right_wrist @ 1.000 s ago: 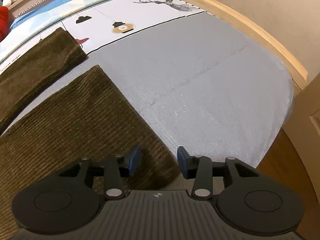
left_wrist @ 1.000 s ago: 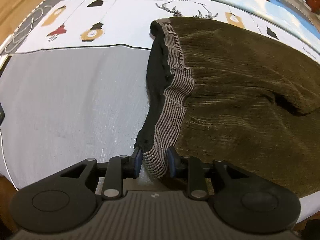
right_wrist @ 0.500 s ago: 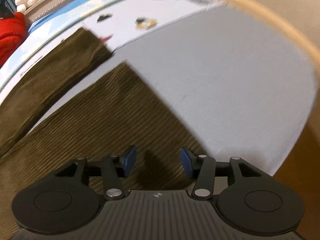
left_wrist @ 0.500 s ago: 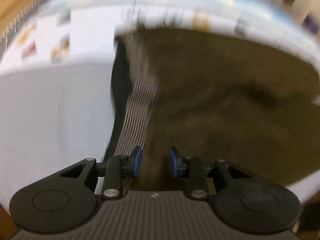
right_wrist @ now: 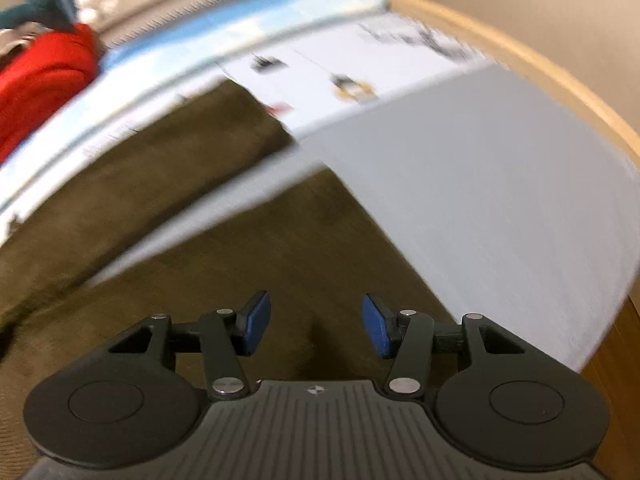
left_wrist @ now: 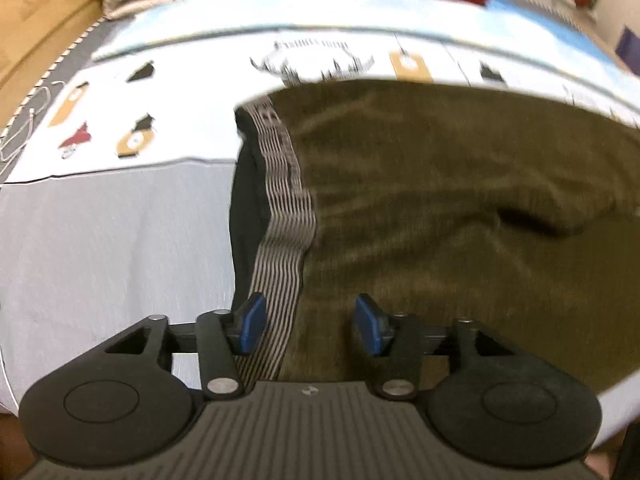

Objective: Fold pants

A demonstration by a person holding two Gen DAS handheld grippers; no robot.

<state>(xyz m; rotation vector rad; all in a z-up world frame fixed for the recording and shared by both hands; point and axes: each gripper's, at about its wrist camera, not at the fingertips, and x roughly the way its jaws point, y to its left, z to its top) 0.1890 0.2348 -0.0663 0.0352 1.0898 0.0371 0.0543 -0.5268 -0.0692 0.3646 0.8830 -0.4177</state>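
Grey bedsheet (left_wrist: 100,240) under olive corduroy pants (left_wrist: 440,200) | my left gripper (left_wrist: 308,322) jaws just opened, over striped waistband (left_wrist: 286,216), gripping nothing | my right gripper (right_wrist: 316,326) jaws apart over pant leg (right_wrist: 280,248)

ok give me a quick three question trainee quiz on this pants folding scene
1. True or false: the left hand-held gripper is clamped on the striped elastic waistband.
2. What lies under the right hand-held gripper? A) red garment B) olive-brown corduroy pants C) bare grey sheet
3. Fill in: the two pant legs lie ___ on the grey bed sheet.

Key: 1 false, its jaws have just been opening and stand clear of the band; 2 B; 3 apart.
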